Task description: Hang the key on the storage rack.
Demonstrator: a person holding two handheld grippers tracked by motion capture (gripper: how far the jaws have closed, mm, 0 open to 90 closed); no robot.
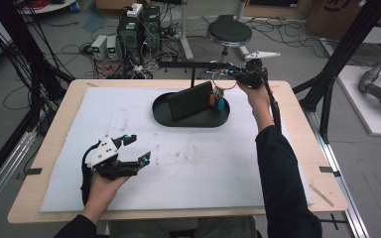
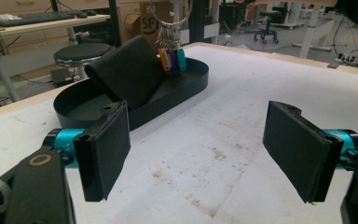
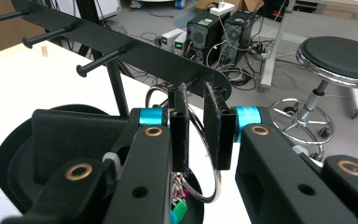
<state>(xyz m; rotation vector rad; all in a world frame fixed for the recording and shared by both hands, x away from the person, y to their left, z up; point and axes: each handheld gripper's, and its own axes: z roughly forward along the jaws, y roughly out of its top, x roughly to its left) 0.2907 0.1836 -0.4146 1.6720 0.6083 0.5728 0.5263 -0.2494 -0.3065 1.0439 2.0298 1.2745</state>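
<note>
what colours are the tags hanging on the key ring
Orange, purple and teal tags on the key ring; clearest in the left gripper view.

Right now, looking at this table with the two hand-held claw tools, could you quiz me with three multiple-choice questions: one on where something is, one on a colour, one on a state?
1. Where do the key ring's tags hang?
A. Over the black oval tray
B. On the floor
C. Beside the left gripper

2. What colour is the wallet leaning in the tray?
A. Red
B. Black
C. White

3. How do the left gripper's jaws stand?
A. Shut on the wallet
B. Shut on nothing
C. Wide open

Answers:
1. A, since the high view shows the tags dangling over the tray's right end, below the right gripper.
2. B, as it looks black in both the high view and the left gripper view.
3. C, because the left gripper view shows bare white mat between its two pads.
</note>
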